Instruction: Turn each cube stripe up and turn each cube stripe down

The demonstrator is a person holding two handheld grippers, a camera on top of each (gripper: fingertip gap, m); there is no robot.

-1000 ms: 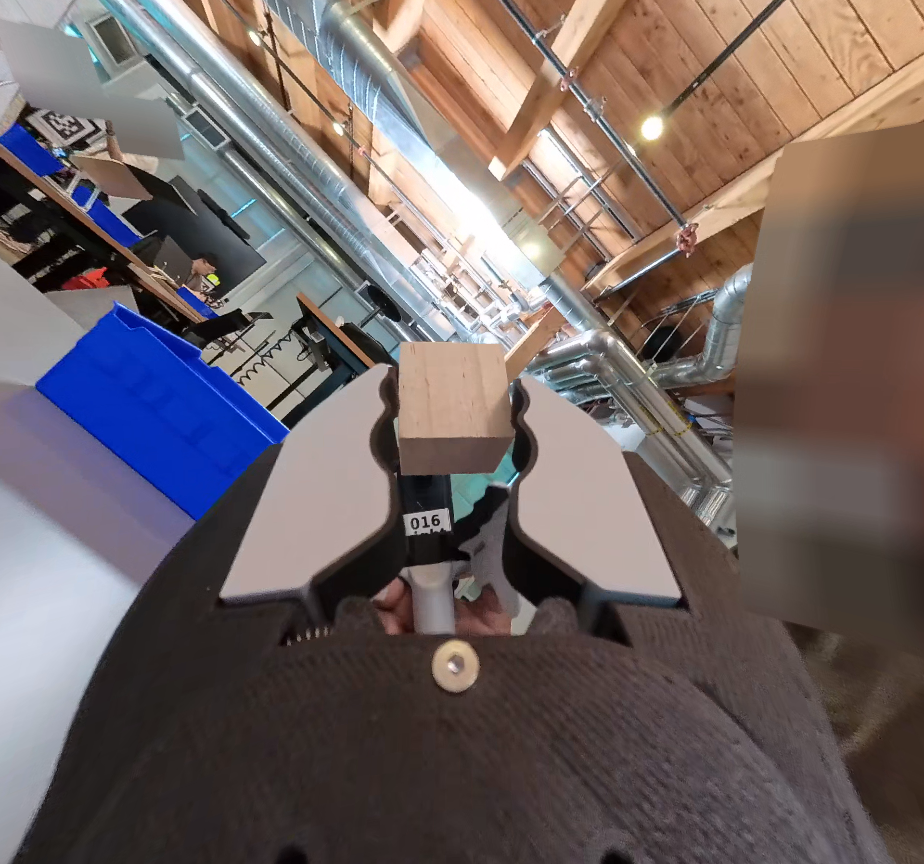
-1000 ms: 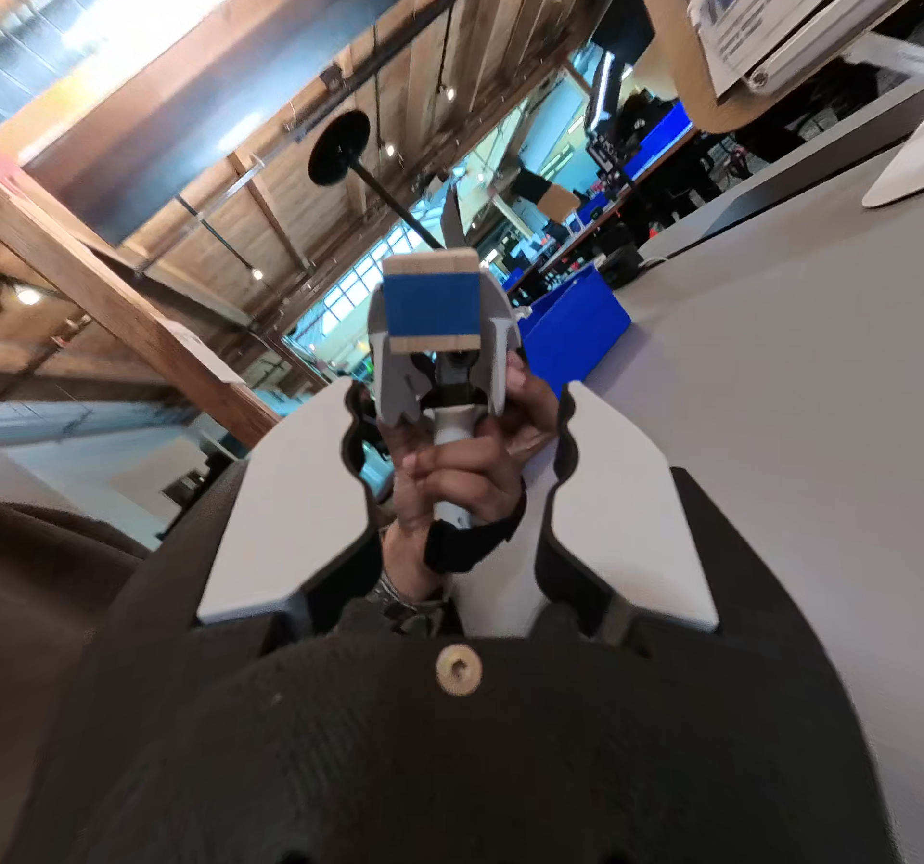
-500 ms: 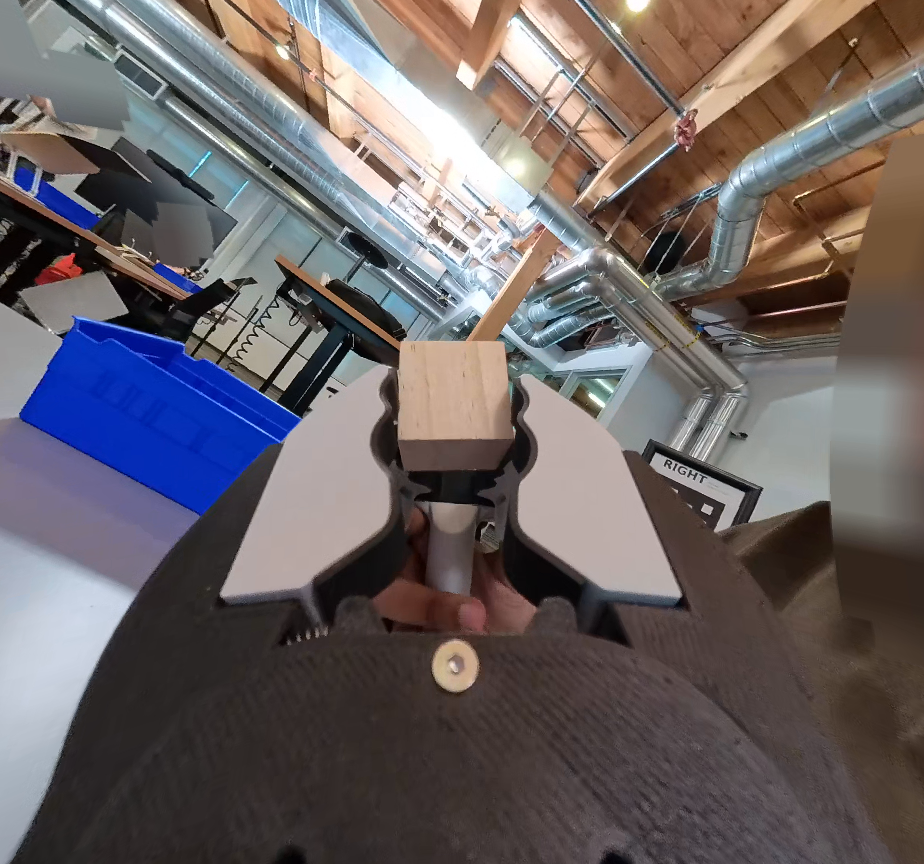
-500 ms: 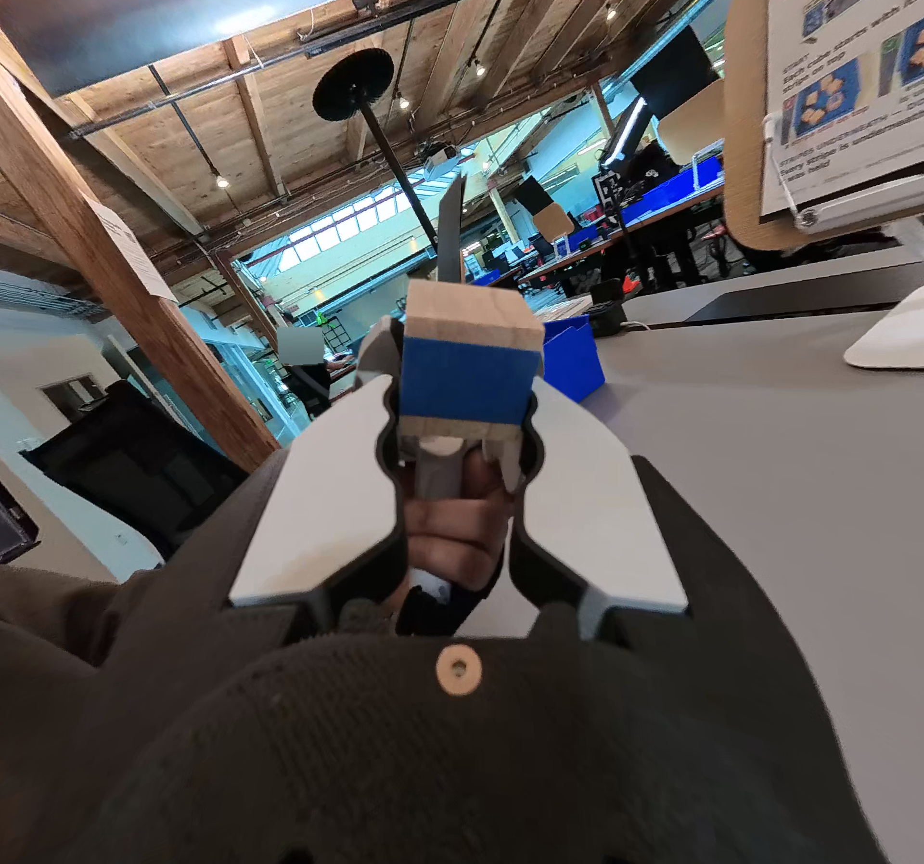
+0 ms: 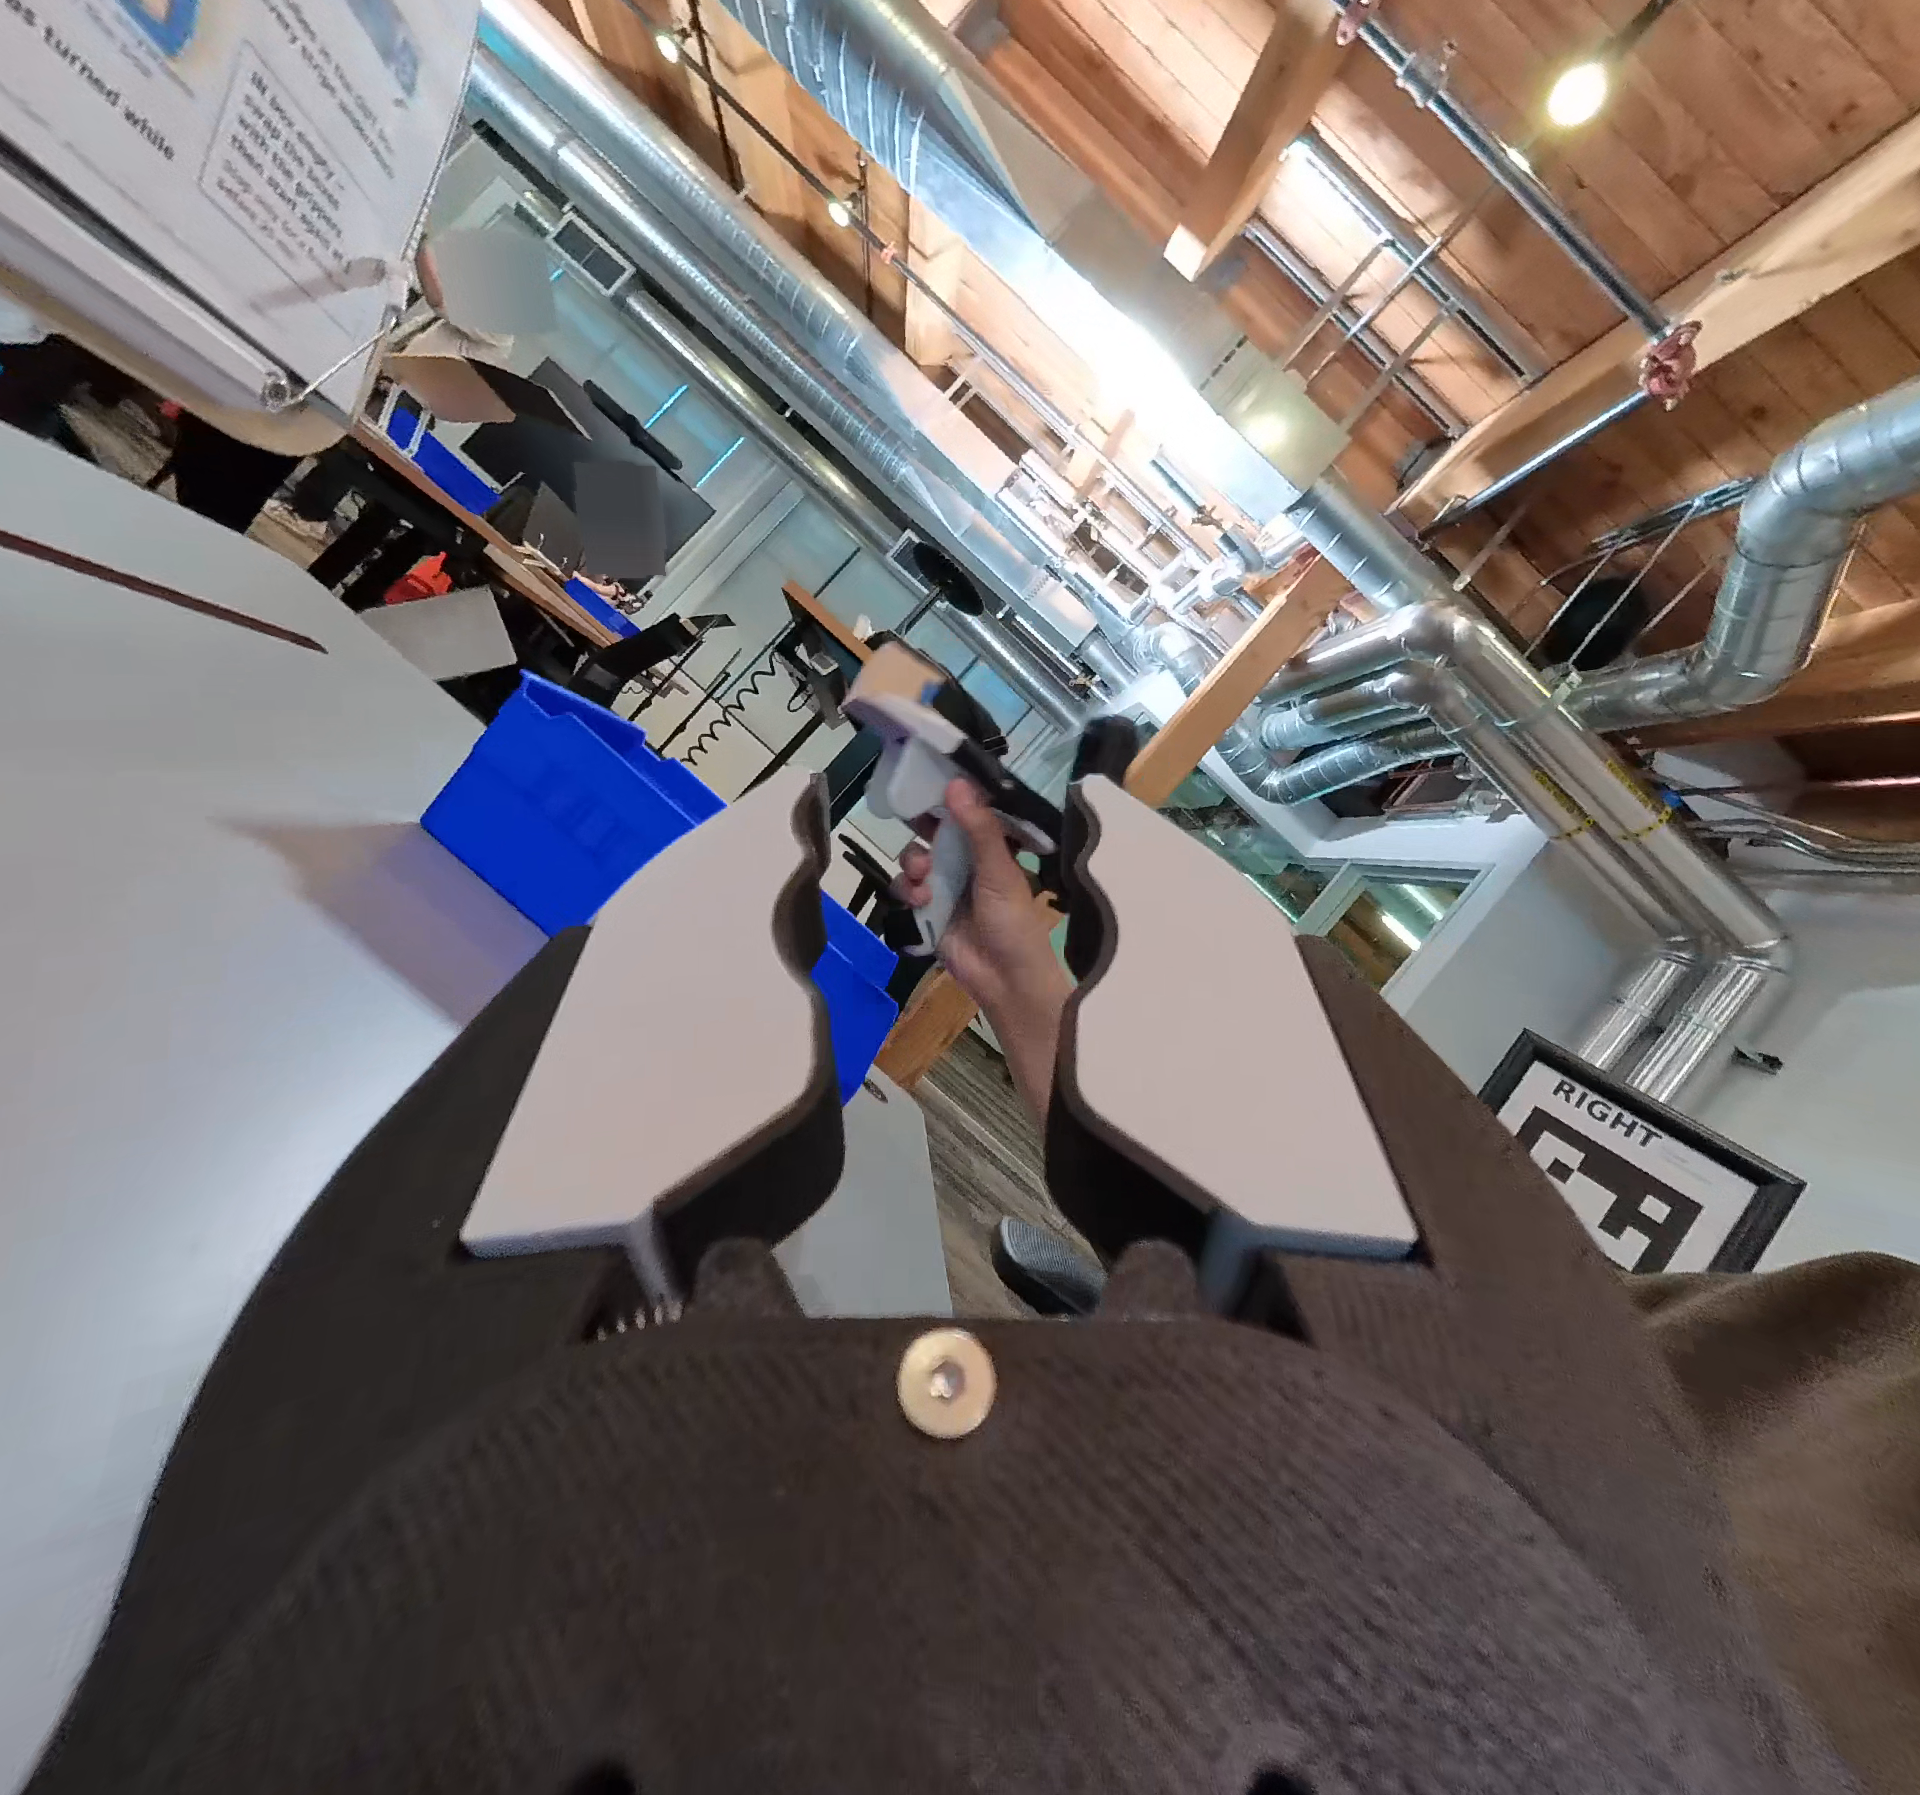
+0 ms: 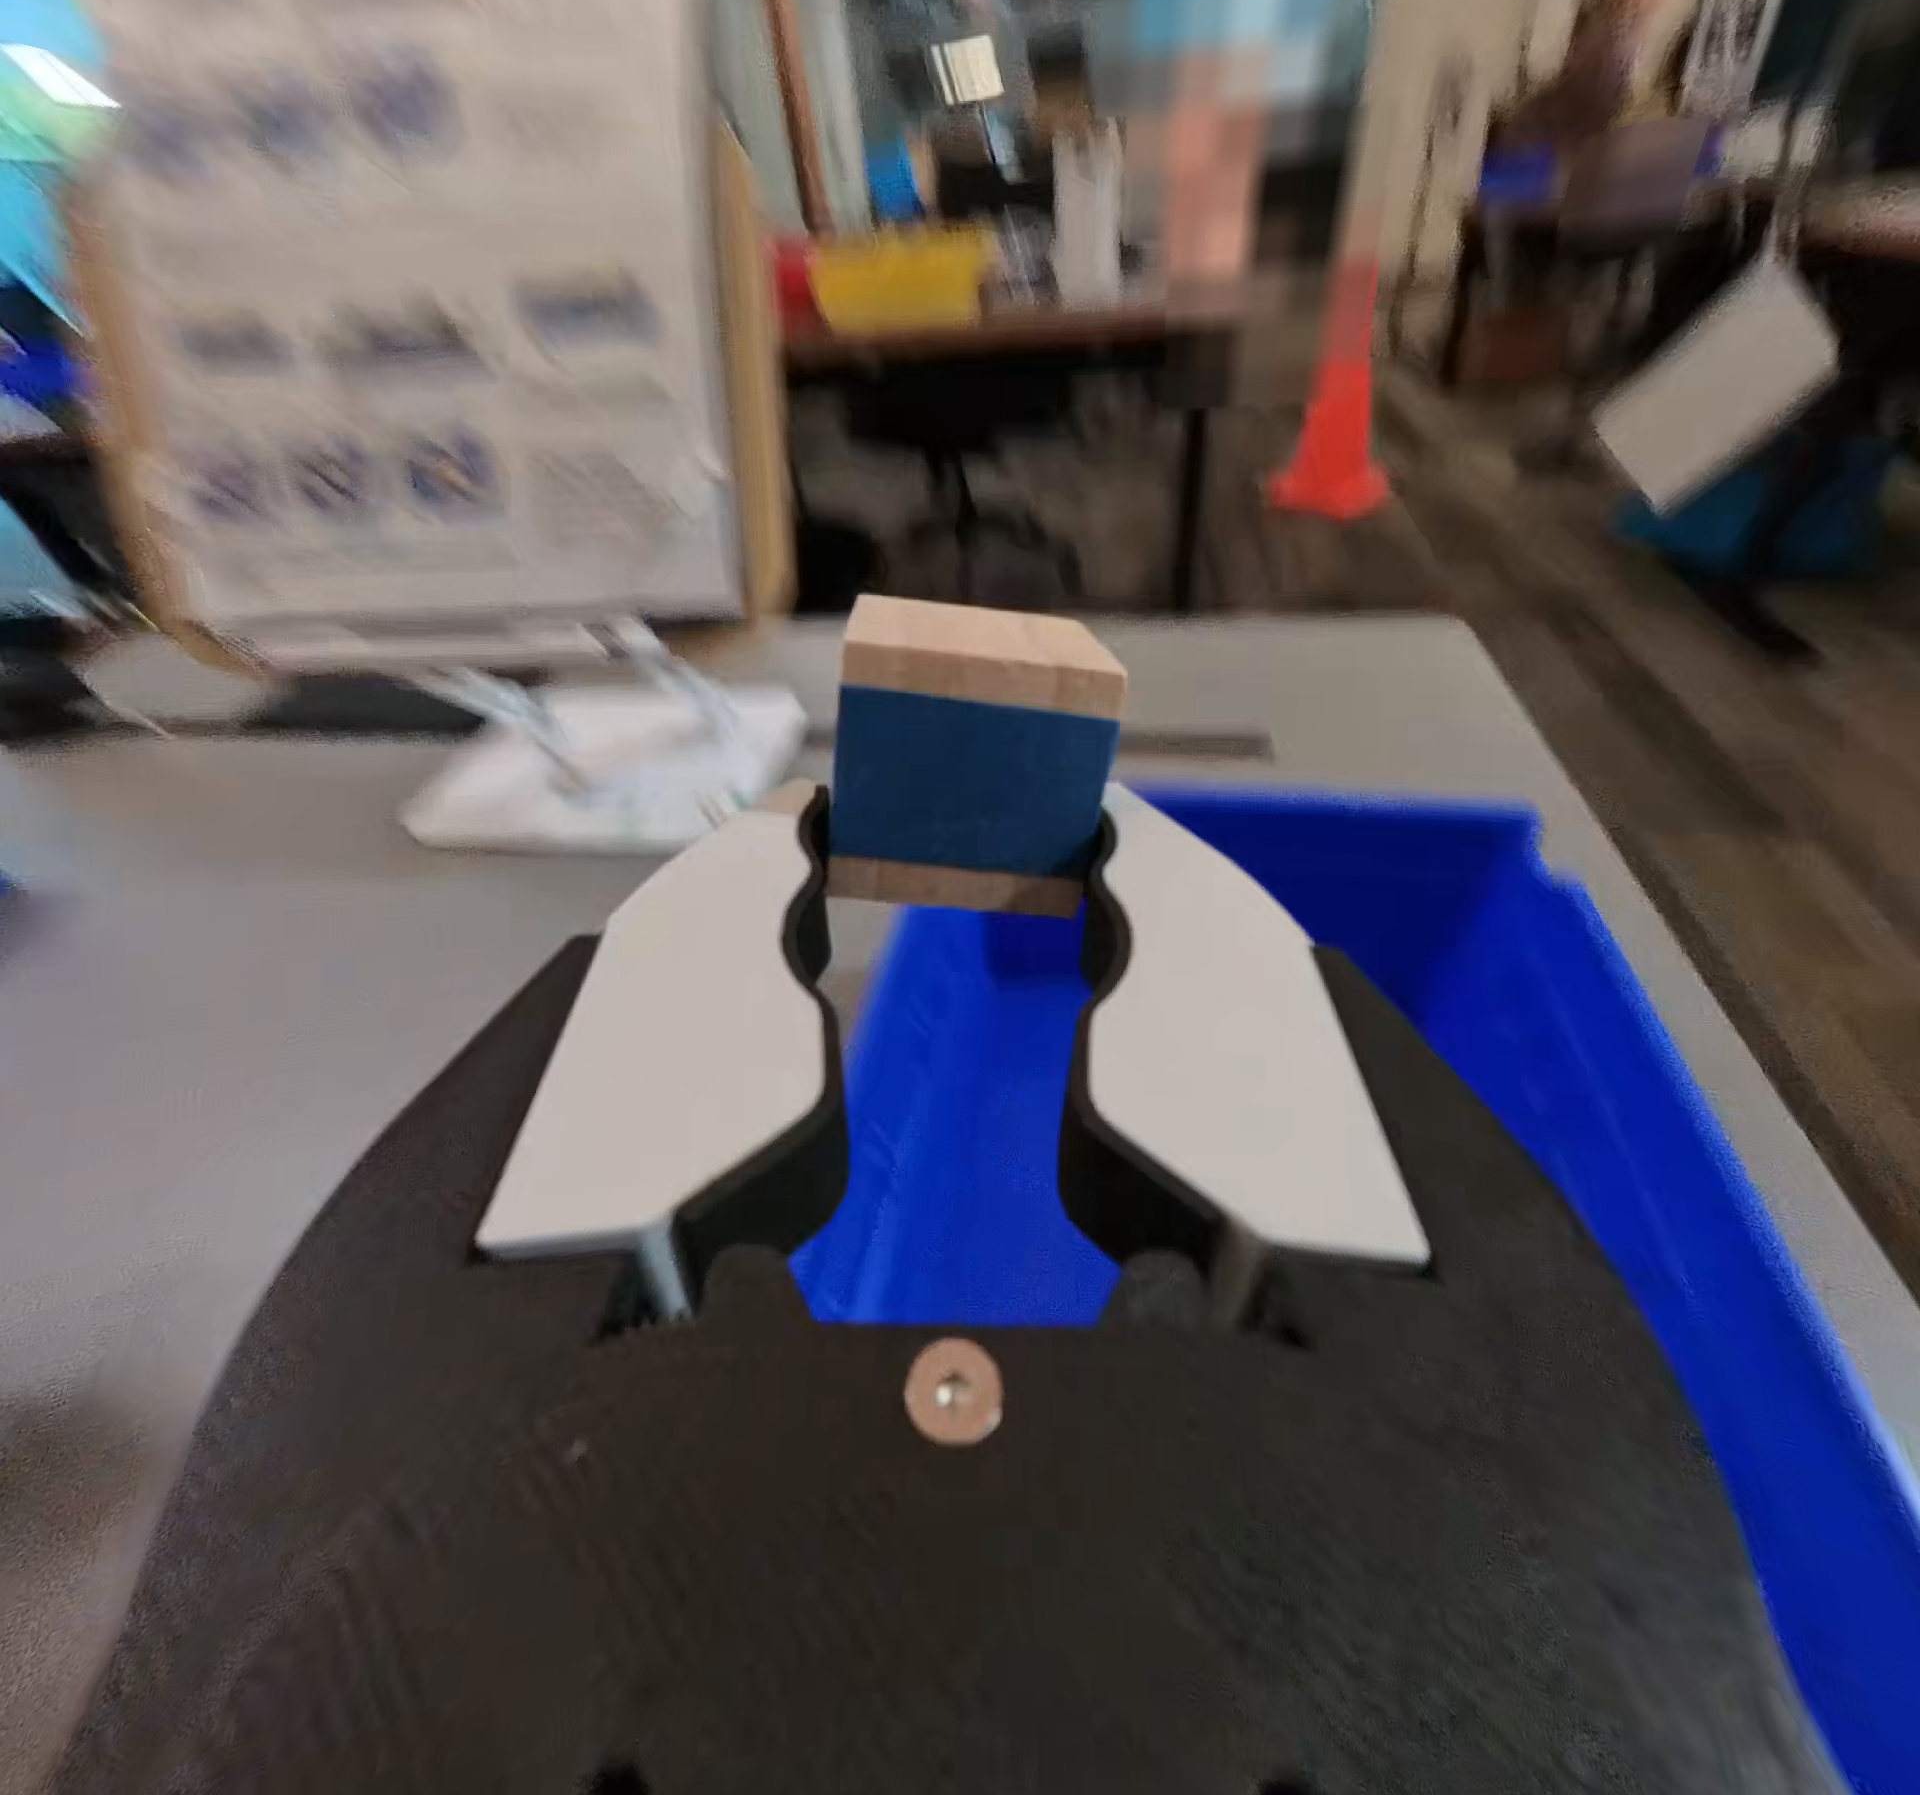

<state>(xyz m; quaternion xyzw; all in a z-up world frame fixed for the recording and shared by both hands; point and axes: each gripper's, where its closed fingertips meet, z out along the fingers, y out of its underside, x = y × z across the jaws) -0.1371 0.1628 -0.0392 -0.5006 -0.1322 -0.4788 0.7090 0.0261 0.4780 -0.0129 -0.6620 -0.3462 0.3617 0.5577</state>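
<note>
R gripper (image 6: 961, 872) pinches the cube (image 6: 977, 769) only at its fingertips, stripe facing cam, over the blue bin (image 6: 1558, 1070) by the tabletop's far edge — shallow hold + fast swing could drop it; L gripper (image 5: 940, 872) gapes, empty.

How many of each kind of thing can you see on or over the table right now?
Wooden cube with blue stripe: 1
Blue bin: 1
Handheld tools: 2, right tool shut on the cube, left tool open and empty
White stand base: 1
Total: 5
</note>
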